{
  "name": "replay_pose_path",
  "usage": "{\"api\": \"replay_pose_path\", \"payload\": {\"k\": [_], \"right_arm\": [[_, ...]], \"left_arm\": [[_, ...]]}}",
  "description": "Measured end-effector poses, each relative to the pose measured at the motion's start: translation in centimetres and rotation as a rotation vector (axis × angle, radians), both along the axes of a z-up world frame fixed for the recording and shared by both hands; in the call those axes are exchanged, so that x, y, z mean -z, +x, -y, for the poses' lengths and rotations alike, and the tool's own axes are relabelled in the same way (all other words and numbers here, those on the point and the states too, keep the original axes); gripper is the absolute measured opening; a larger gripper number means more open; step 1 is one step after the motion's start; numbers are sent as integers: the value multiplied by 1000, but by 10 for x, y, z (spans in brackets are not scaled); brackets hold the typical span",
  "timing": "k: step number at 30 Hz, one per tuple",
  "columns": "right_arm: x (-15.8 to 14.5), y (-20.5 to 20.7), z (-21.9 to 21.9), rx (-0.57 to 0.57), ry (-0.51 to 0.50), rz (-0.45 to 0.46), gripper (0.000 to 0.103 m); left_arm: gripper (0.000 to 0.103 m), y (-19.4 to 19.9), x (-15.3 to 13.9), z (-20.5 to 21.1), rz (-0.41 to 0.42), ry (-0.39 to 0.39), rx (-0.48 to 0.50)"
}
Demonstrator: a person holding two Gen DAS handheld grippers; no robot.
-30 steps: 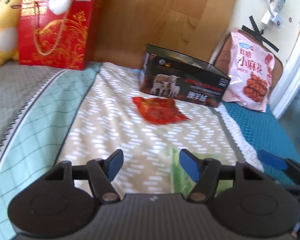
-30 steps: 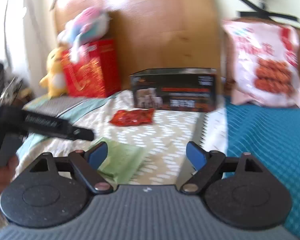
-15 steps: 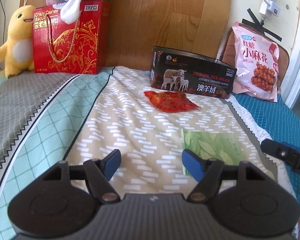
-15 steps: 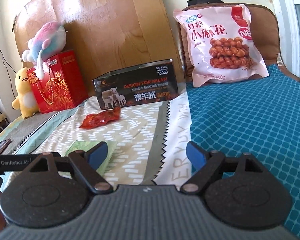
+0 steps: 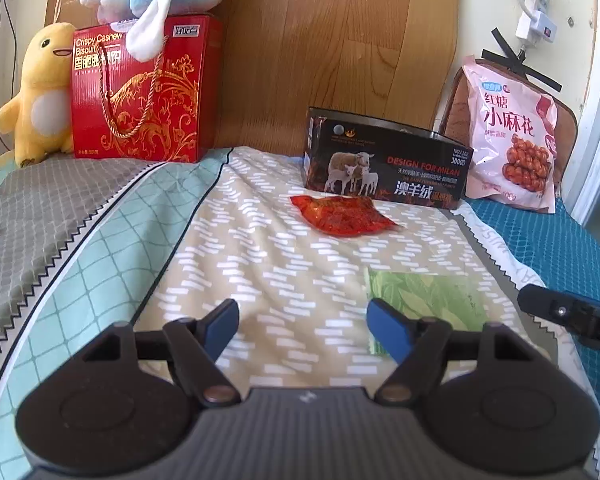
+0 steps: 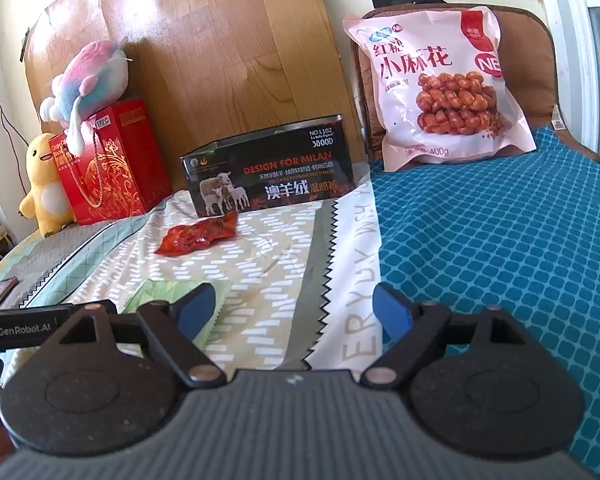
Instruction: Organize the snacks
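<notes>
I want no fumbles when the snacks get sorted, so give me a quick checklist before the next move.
1. Left gripper empty, jaws apart after just opening: ok.
2. Right gripper empty, jaws wide: ok.
3. Green packet flat on the bed, just ahead of the left gripper, untouched: ok.
4. Red packet lying free in front of the black box: ok.
5. Box open on top: ok; room inside: cannot tell.
6. Pink bag propped upright: ok.

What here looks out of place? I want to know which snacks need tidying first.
Two packets lie loose and askew on the bedspread: a red snack packet in front of the open black box, and a green leaf-print packet nearer the left gripper. Nothing looks spilled or torn.
</notes>
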State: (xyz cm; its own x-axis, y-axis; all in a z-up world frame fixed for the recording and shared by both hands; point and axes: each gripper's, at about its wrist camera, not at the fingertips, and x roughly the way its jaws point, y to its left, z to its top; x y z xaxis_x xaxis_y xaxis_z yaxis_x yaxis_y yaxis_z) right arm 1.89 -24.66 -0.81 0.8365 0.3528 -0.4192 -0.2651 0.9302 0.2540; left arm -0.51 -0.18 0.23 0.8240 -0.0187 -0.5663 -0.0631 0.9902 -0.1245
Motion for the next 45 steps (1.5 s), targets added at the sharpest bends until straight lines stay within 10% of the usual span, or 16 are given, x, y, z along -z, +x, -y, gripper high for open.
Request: {"api": "replay_pose_path", "payload": {"k": [45], "right_arm": [[-4,-6,0,40,-9,42,88]], "left_arm": [[86,-12,-6,4,97,34,9]]}}
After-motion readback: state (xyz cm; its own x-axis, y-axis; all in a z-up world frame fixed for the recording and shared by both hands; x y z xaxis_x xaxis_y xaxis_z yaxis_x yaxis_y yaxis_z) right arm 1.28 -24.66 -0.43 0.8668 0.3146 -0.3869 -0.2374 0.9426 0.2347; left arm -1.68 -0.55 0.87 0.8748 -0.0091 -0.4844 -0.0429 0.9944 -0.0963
